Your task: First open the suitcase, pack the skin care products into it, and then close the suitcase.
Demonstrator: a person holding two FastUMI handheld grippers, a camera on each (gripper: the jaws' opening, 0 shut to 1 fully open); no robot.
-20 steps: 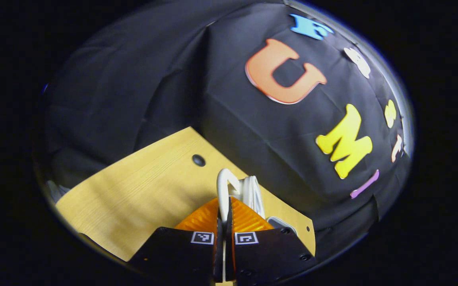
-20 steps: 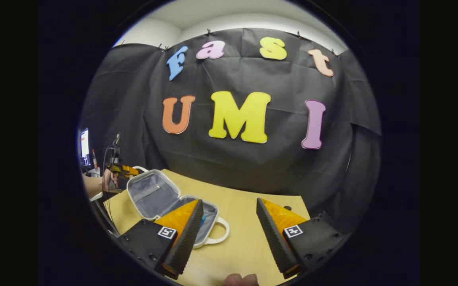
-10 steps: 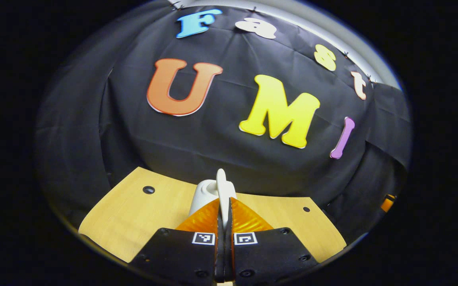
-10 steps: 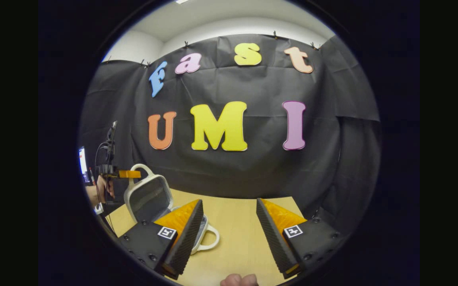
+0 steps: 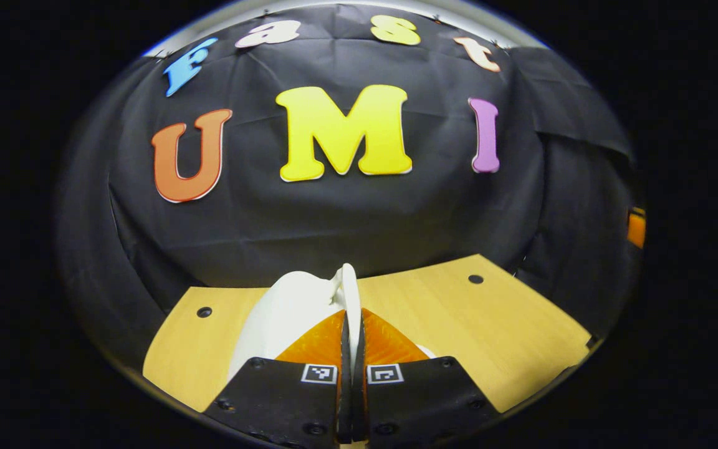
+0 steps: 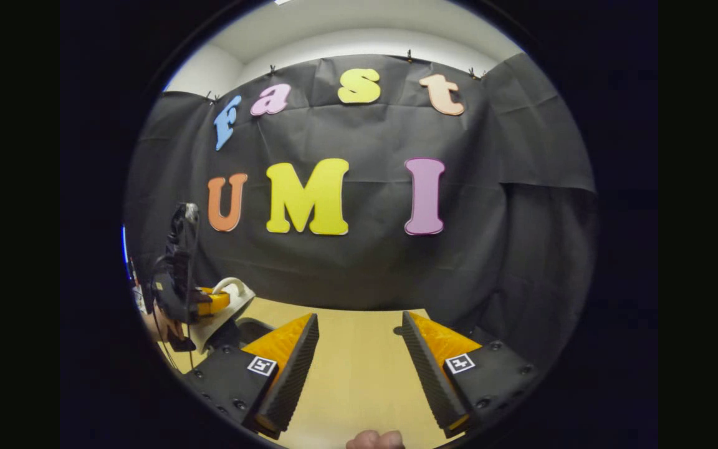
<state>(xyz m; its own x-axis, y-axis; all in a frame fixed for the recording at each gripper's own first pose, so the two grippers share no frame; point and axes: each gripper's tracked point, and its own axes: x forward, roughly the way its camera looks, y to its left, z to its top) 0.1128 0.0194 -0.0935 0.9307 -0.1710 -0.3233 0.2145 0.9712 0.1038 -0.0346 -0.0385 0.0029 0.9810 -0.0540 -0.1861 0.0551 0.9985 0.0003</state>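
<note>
Gripping one suitcase (image 5: 284, 312) handle (image 5: 349, 290): left hand-held gripper (image 5: 351, 324) (clenched); right hand-held gripper (image 6: 359, 349) spread wide, nothing between fingers.

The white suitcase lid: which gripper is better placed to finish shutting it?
Left. The left gripper is shut on the white suitcase lid's handle, while the right gripper hangs open over the bare wooden table.

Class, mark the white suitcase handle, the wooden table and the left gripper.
white suitcase handle (image 5: 350, 293), left gripper view, its upper loop.
wooden table (image 5: 496, 330), left gripper view, bare top.
left gripper (image 6: 225, 302), right gripper view, its tip.
</note>
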